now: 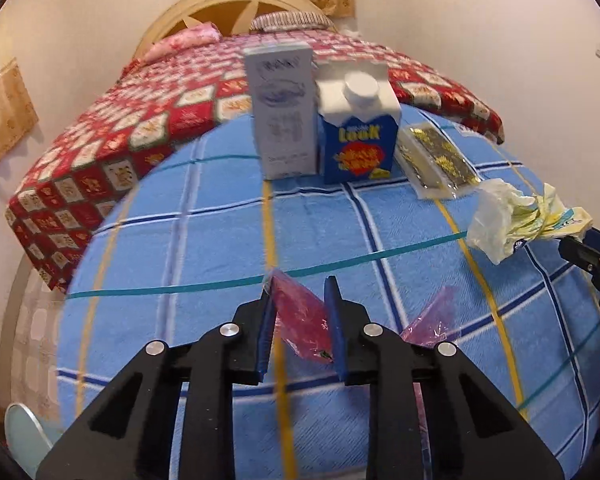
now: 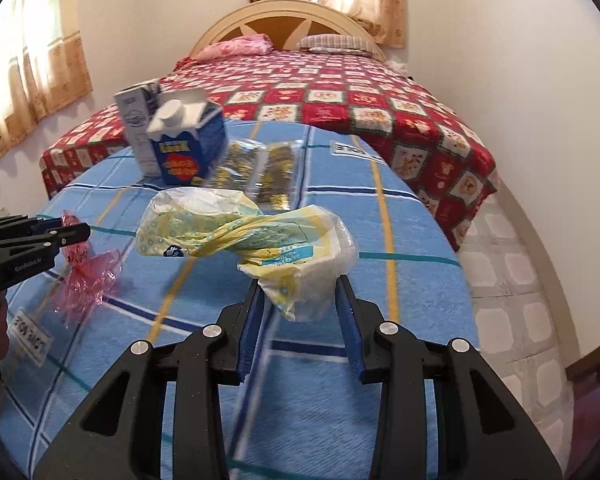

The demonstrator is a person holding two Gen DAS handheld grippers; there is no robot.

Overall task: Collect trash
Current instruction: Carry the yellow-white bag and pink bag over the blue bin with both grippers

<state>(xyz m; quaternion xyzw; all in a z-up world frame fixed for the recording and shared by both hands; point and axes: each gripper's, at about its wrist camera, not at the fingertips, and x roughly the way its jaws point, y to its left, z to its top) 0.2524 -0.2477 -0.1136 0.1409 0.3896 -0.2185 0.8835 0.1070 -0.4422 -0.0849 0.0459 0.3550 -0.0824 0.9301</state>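
Ahead of your left gripper (image 1: 300, 312), toward twelve o'clock, the blue checked cloth (image 1: 204, 248) on the counter lies bare until the grey carton (image 1: 284, 116) and the blue carton (image 1: 358, 136), which stand touching side by side and block that line. At one o'clock the gold-patterned clear packet (image 1: 436, 160) lies flat beside them. At three o'clock your right gripper (image 2: 300, 304) and its crumpled yellow bag (image 2: 260, 236) fill the space. Nine o'clock is open cloth up to the counter's edge.

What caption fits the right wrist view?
Right gripper holds a crumpled yellow plastic bag above the blue checked cloth; left gripper pinches a red wrapper.
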